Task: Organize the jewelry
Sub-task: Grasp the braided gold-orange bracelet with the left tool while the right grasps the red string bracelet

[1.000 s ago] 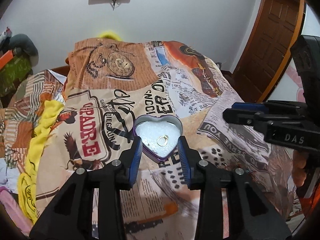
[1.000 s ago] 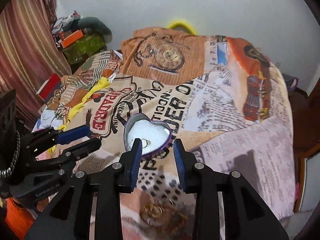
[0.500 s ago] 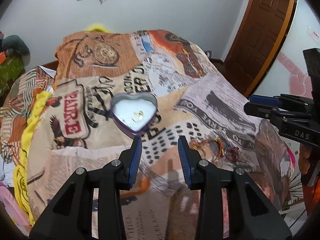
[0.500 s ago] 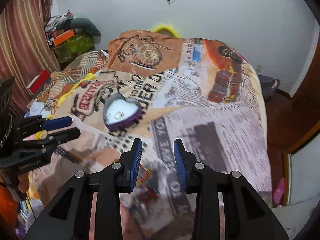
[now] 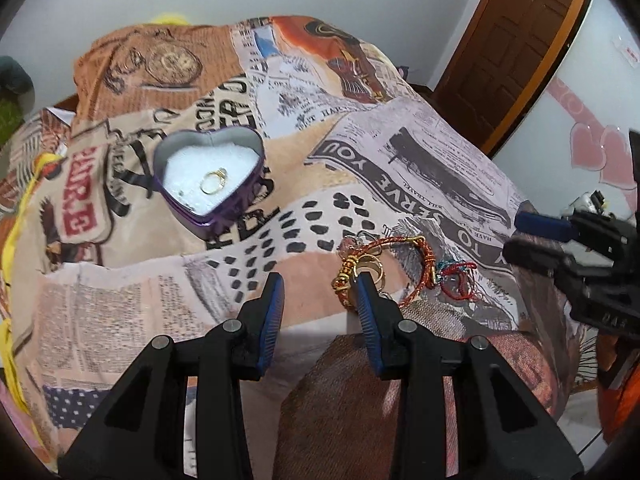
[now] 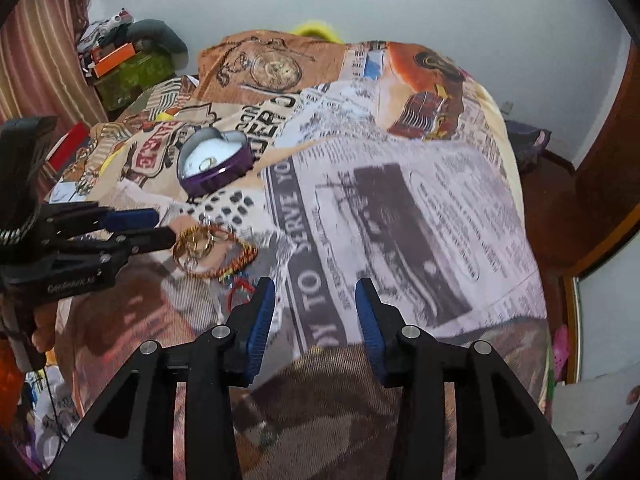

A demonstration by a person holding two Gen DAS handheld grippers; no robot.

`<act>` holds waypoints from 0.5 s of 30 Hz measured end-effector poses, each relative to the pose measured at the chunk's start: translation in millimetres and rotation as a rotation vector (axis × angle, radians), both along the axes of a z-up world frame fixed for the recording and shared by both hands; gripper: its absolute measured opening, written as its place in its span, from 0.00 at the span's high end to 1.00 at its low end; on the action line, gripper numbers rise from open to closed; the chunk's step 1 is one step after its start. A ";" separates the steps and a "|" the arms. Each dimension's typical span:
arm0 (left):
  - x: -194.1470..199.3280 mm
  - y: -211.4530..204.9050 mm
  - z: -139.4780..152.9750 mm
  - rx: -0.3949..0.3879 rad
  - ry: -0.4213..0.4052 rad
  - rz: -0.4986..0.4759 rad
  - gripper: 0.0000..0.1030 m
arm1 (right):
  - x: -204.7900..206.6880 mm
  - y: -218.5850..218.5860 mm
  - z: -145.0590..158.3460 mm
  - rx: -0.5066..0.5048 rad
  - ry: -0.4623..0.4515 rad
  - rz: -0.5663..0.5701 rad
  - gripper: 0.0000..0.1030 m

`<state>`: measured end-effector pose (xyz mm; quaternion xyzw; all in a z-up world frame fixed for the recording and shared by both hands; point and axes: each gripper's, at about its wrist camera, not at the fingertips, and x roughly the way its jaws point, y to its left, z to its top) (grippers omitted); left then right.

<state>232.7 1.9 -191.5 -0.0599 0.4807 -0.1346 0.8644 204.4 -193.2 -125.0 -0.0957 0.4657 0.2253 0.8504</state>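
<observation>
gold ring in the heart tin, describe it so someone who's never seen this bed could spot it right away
On the bedspread printed with newspaper pages sits an open purple heart-shaped tin lined in white. The gold ring lies alone on that white lining. The other gold pieces are tangled with red cord in the pile of jewelry lying loose on the cloth, nearer the left gripper.

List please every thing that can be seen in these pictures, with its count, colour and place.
heart tin: one, purple, white lining, on the bedspread, far left
ring: one, gold, inside the tin
bracelet pile: tangled, count unclear, gold, orange and red, near edge of the bed
bedspread: one, newspaper print, covers the bed
door: one, brown, right
left gripper: open, beside the pile
right gripper: open, above bedspread
</observation>
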 end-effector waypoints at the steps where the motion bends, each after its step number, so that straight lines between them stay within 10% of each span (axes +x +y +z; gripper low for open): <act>1: 1.3 -0.3 -1.6 -0.005 0.003 0.000 0.65 | -1.8 -1.2 -1.5 0.004 0.003 0.000 0.63; 15: 2.9 -5.7 -4.5 -0.010 -0.027 -0.017 0.96 | -11.4 19.6 -18.2 0.028 0.035 0.090 0.63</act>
